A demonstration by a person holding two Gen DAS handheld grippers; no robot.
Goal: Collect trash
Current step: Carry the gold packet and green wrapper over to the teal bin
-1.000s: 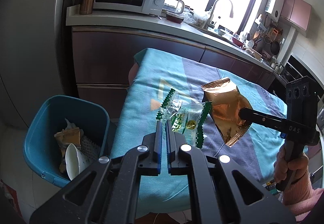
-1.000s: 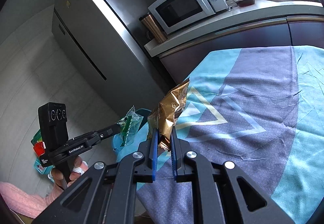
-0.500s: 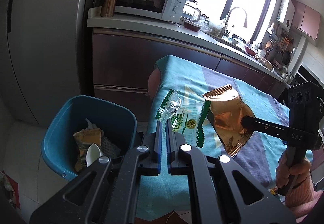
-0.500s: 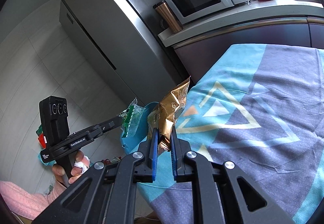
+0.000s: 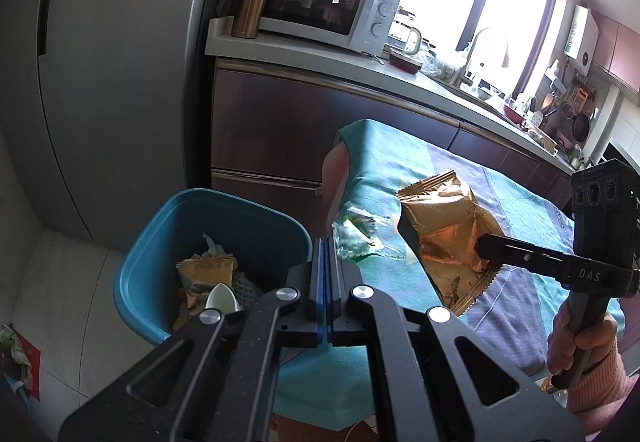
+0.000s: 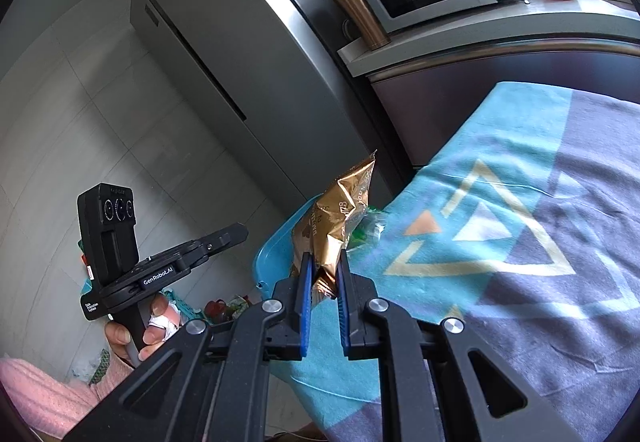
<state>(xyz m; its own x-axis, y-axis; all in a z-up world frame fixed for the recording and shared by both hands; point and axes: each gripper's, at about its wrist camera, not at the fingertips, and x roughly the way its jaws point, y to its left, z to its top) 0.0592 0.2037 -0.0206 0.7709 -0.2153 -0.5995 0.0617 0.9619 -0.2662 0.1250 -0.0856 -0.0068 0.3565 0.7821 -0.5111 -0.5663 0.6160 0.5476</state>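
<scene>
My left gripper [image 5: 327, 247] is shut with nothing between its pads. A clear green-edged wrapper [image 5: 358, 233] is just ahead of it, by the table's left edge; I cannot tell whether it rests on the cloth or is in the air. A blue bin [image 5: 168, 242] with wrappers and a white cup stands on the floor below left. My right gripper [image 6: 323, 264] is shut on a gold snack bag [image 6: 338, 220], held over the table edge near the bin [image 6: 276, 242]. The bag also shows in the left wrist view [image 5: 444, 238].
The table has a teal and grey cloth [image 6: 520, 242]. Behind it runs a dark cabinet with a counter holding a microwave [image 5: 320, 18] and a copper tumbler [image 5: 252, 2]. A grey fridge [image 5: 100, 62] stands to the left of the bin.
Both grippers moved left toward the bin. The left gripper has let go of the green-edged wrapper and shut empty. The right gripper still holds the gold bag.
</scene>
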